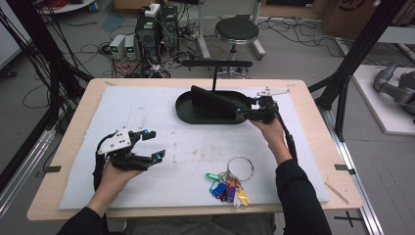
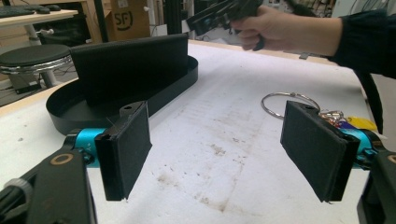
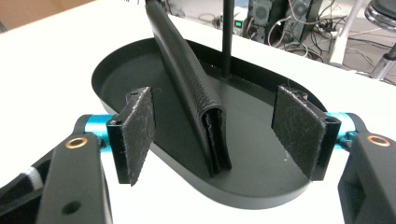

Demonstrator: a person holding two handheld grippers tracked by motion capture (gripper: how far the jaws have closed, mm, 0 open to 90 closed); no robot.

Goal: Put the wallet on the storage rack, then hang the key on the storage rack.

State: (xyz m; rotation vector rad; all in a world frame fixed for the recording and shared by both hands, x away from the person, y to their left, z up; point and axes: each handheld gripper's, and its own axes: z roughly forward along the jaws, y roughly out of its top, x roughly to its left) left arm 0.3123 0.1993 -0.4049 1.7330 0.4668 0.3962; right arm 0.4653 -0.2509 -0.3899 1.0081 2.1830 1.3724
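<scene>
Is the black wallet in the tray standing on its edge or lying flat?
Standing on edge. The black wallet rises from the tray floor, folded shut.

We see a white felt mat (image 1: 161,112) spread over the light wooden table (image 1: 73,127), marked with brownish smudges near its middle. On the floor beyond the far edge we have a round black stool on a metal stem (image 1: 237,30) and, to its left, a cluster of dark computer towers and small grey boxes (image 1: 147,36) amid tangled cables. At the far right we catch a grey jointed robot arm lying on a white platform (image 1: 394,85), with black metal frame posts (image 1: 359,49) rising beside the table, and brown cardboard boxes (image 1: 342,14) stand behind.
</scene>
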